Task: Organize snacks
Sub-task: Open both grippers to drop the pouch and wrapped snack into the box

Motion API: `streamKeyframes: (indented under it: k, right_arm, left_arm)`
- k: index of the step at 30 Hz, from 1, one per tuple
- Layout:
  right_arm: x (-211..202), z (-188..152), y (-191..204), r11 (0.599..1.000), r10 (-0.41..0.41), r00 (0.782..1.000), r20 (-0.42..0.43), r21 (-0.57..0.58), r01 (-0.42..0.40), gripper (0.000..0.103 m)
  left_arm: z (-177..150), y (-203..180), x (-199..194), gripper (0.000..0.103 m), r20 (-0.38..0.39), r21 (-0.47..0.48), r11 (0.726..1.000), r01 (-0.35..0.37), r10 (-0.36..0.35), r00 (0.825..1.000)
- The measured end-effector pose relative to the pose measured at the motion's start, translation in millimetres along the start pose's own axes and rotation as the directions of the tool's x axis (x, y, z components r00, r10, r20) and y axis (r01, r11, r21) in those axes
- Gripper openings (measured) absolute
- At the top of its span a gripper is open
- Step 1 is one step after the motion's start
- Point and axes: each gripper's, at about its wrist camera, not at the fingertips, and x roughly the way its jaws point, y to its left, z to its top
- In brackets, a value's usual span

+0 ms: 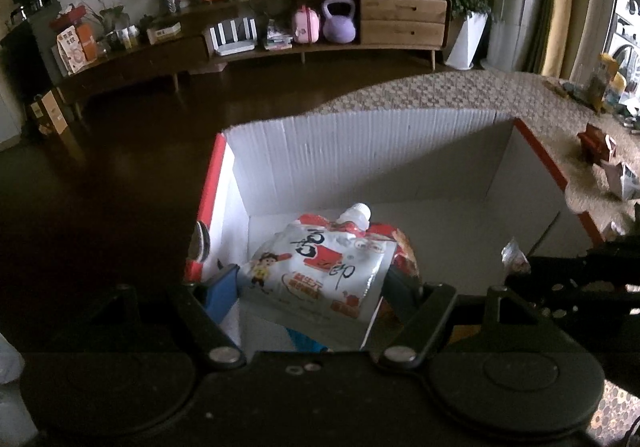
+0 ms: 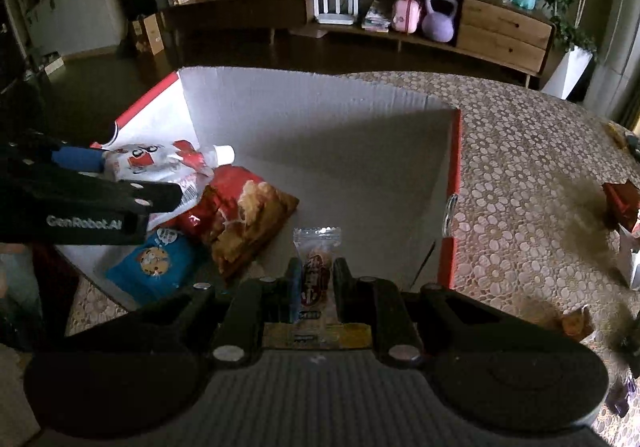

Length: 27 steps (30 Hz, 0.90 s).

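The box's (image 2: 320, 119) right half was left bare; chip bag (image 2: 244, 215) and blue packet (image 2: 156, 263) crowded its left.

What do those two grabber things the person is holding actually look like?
Both are matte black handheld tools. Each has two straight fingers on angled link arms fixed with silver round-headed pins, above two large round housings. The left gripper has a blue pad on one finger and white "GenRobot.AI" lettering on its side. The right gripper has a ribbed grey panel between its housings. No cables show.

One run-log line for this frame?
left hand-held gripper: holds spouted pouch | right hand-held gripper: holds small wrapped snack | both over box
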Motion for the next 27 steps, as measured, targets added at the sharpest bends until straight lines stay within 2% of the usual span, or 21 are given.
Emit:
streamKeyframes:
  k: [12, 15, 26, 27]
  right_arm:
    - [-9, 1, -3, 1.0, 0.002, 1.0, 0.01, 0.03, -0.003, 0.016]
    - [-14, 2, -3, 0.999, 0.02, 1.0, 0.01, 0.038, -0.021, 0.018]
    - [-47, -1, -5, 0.996, 0.06, 0.996, 0.059, 0.063, -0.063, 0.022]
    - [-51, -2, -4, 0.995, 0.062, 0.996, 0.065, 0.068, -0.067, 0.027]
  left_arm:
    - [-4, 4, 1, 0.077, -0.022, -0.014, 1.0, 0.007, -0.007, 1.0]
    - [-3, 3, -3, 0.077, -0.004, -0.012, 1.0, -0.001, 0.001, 1.0]
    - [-4, -4, -32, 0.088, 0.046, 0.0, 1.0, 0.02, -0.02, 0.999]
    - [-5, -6, -35, 0.088, 0.051, 0.002, 1.0, 0.023, -0.023, 0.998]
